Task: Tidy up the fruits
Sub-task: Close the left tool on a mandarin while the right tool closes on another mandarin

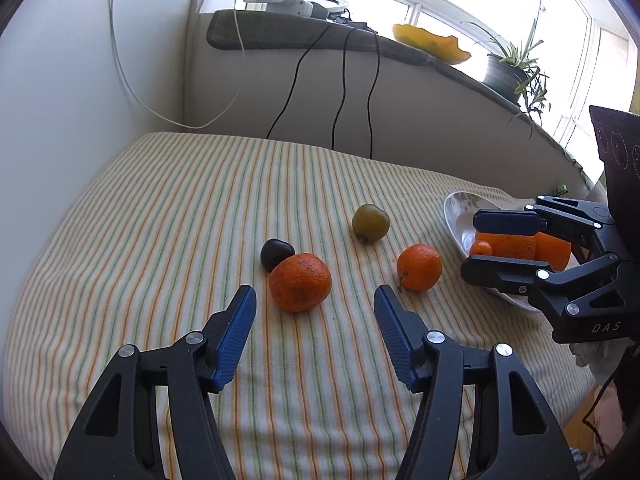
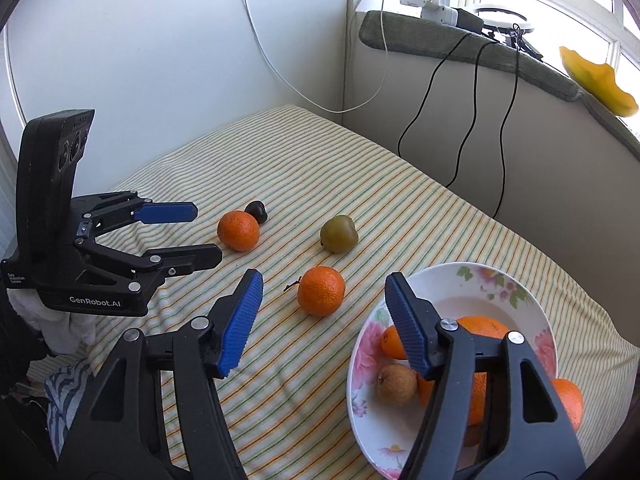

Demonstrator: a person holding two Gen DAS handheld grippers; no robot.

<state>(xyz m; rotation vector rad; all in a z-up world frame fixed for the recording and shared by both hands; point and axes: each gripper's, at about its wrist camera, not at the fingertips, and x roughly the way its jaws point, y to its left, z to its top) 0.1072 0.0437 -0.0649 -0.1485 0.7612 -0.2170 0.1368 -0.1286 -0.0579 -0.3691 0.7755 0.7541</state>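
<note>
On the striped cloth lie a large orange [image 1: 300, 282] [image 2: 238, 230], a dark plum [image 1: 276, 254] [image 2: 256, 212] touching it, a green fruit [image 1: 370, 223] [image 2: 339, 234] and a second orange [image 1: 419, 267] [image 2: 321, 290]. A floral white bowl [image 1: 458, 210] [image 2: 472, 284] at the right holds several oranges and a brown fruit [image 2: 397, 385]. My left gripper [image 1: 315, 300] [image 2: 208, 234] is open and empty, just short of the large orange. My right gripper [image 2: 323, 292] [image 1: 474, 242] is open and empty, over the bowl's near left rim with the second orange ahead.
The cloth-covered table [image 1: 160, 220] meets a white wall at left and a low grey ledge [image 1: 400, 52] behind. Black cables [image 1: 340, 112] hang down from the ledge. A yellow dish [image 1: 432, 44] and a potted plant [image 1: 508, 72] stand on the ledge.
</note>
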